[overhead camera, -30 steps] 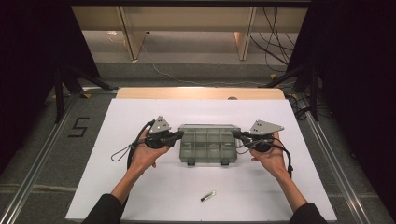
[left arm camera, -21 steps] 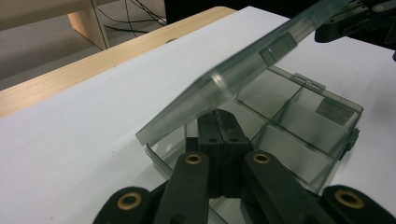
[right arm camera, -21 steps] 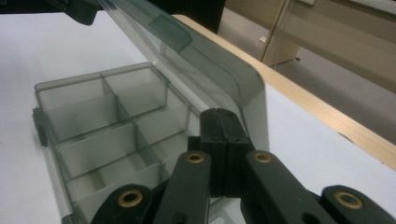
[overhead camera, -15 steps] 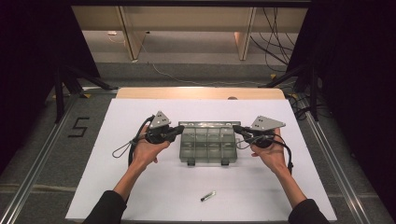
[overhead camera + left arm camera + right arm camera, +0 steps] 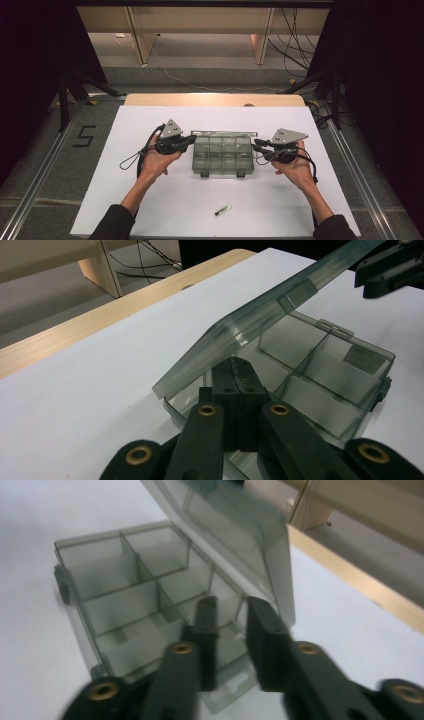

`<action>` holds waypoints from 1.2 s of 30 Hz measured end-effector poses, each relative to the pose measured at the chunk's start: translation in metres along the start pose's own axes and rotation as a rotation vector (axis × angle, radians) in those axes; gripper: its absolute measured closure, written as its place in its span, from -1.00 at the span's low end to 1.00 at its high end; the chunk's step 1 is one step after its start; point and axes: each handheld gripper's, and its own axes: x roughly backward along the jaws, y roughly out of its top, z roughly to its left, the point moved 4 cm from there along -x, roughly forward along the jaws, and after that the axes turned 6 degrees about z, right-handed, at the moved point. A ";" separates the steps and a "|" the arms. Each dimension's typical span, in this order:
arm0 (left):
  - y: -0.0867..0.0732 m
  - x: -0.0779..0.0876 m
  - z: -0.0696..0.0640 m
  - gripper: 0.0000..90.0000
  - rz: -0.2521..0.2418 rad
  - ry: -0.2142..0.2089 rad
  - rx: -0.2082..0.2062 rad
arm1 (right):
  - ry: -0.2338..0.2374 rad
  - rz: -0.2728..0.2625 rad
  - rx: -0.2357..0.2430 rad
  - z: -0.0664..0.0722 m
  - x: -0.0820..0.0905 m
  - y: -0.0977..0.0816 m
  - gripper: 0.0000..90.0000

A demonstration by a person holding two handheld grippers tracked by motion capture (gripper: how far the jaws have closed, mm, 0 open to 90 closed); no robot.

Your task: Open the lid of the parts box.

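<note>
The clear compartment box (image 5: 223, 156) sits on the white tabletop (image 5: 150, 210) between the two grippers, its lid (image 5: 260, 315) raised at a slant above the divided tray. The left gripper (image 5: 239, 371) has its jaws pressed together at the box's near wall, their tips just under the lid's edge; whether they pinch the wall cannot be told. The right gripper (image 5: 229, 611) stands at the opposite end, its jaws having just opened to a narrow gap, one on either side of the tray's end wall. A small dark pen-like object (image 5: 222, 210) lies well apart, behind both jaws.
</note>
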 end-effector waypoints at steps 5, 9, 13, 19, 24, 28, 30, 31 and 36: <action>-0.001 -0.001 0.000 0.98 0.002 -0.008 0.003 | -0.033 0.061 -0.059 -0.008 -0.003 -0.004 -0.11; -0.001 -0.001 0.000 0.97 0.001 -0.007 0.003 | -0.053 0.061 -0.073 -0.014 -0.007 -0.003 -0.26; -0.001 0.000 0.000 0.96 0.002 -0.004 0.004 | -0.073 0.037 -0.081 -0.019 -0.012 0.008 -0.25; -0.003 -0.001 0.001 0.91 0.006 -0.005 0.009 | -0.082 0.034 -0.044 -0.023 -0.016 0.014 0.04; -0.005 -0.003 0.000 0.80 0.016 -0.017 0.026 | -0.077 0.013 -0.038 -0.024 -0.016 0.016 0.38; -0.013 -0.007 0.002 0.55 0.071 -0.021 0.037 | -0.063 0.005 -0.046 -0.023 -0.017 0.018 0.59; -0.020 -0.011 0.001 0.53 0.088 -0.026 0.068 | -0.063 0.003 -0.050 -0.023 -0.017 0.018 0.62; -0.022 -0.012 0.001 0.49 0.107 -0.023 0.057 | -0.067 0.000 -0.051 -0.024 -0.017 0.019 0.65; -0.036 -0.020 -0.002 0.33 0.194 -0.027 0.083 | -0.105 0.012 -0.064 -0.027 -0.017 0.024 0.74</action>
